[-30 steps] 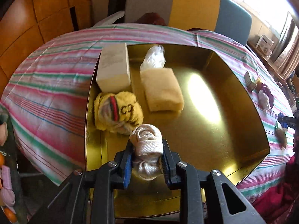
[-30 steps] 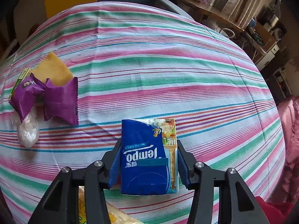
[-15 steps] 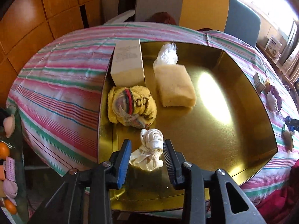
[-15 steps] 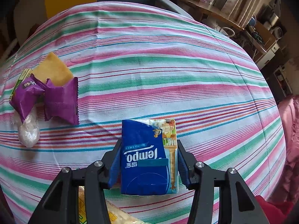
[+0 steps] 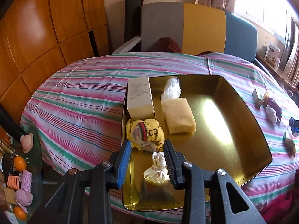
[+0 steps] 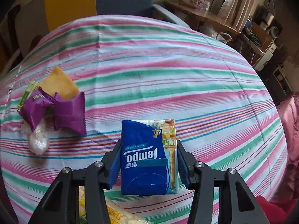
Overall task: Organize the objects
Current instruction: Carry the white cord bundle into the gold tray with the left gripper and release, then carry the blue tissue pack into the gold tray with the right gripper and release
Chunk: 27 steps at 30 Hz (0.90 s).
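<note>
A gold tray (image 5: 243, 123) sits on the striped table. In it lie a cream box (image 5: 140, 99), a clear plastic bag (image 5: 172, 89), a yellow sponge (image 5: 179, 118), a yellow sock bundle (image 5: 145, 136) and a white cloth bundle (image 5: 158, 168). My left gripper (image 5: 147, 149) is open and raised above the tray's near left part, with the white bundle lying free below it. My right gripper (image 6: 148, 160) is shut on a blue Tempo tissue pack (image 6: 147, 156) over the tablecloth.
Purple snack packets (image 6: 54, 110), a tan wafer (image 6: 58, 84), a small green box (image 6: 28, 93) and a clear bag (image 6: 37, 140) lie left of the tissue pack. A yellow packet (image 6: 112, 211) lies under the right gripper. A chair (image 5: 186, 28) stands behind the table. A side shelf (image 5: 18, 168) holds small items.
My left gripper opened, let go of the white cloth bundle in the tray, and drew back and up. My right gripper kept its hold on the tissue pack and tilted up slightly.
</note>
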{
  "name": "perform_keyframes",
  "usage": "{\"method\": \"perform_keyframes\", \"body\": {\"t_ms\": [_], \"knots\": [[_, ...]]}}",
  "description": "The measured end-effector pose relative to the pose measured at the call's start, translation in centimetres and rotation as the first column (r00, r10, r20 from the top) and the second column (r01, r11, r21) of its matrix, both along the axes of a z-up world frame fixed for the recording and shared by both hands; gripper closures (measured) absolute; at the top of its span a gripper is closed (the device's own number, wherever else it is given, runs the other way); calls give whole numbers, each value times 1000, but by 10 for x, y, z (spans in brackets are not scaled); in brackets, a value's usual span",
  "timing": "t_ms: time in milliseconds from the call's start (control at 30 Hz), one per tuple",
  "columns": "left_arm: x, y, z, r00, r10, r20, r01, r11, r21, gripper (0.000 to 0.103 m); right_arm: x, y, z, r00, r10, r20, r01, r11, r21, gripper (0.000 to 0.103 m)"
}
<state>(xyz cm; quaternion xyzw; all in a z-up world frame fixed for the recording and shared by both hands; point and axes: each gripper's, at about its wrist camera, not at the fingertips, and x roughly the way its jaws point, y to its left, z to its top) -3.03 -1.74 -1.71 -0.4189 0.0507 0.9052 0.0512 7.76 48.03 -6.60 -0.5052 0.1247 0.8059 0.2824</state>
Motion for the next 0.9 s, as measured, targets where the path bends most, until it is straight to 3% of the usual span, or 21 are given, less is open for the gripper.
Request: {"method": "perform_keyframes", "body": {"t_ms": [267,400,500,667,800,900], "knots": [[1,-3,-2,1000,-5,1,5,1000,17,67,-8,-56,44,981,129,-144,-131,991,-3,50],[1,-6,-4,1000,-1,4,1,1000,27,67,-20,-119,75,932,290,-216,-295,955,9,50],[1,-11,-6,1000,3,9,-3,999,32,67,-31,-180,96,864,431,-262,-441,897,20,50],[1,-22,-11,1000,20,22,-21,999,39,67,-48,-284,106,728,623,-285,-650,760,3,50],[1,-42,-12,998,61,23,-62,997,45,67,-64,-360,78,651,723,-232,-753,653,-77,50],[0,-56,-13,996,91,25,-92,995,44,67,-74,-401,47,624,765,-159,-782,612,-122,50]]}}
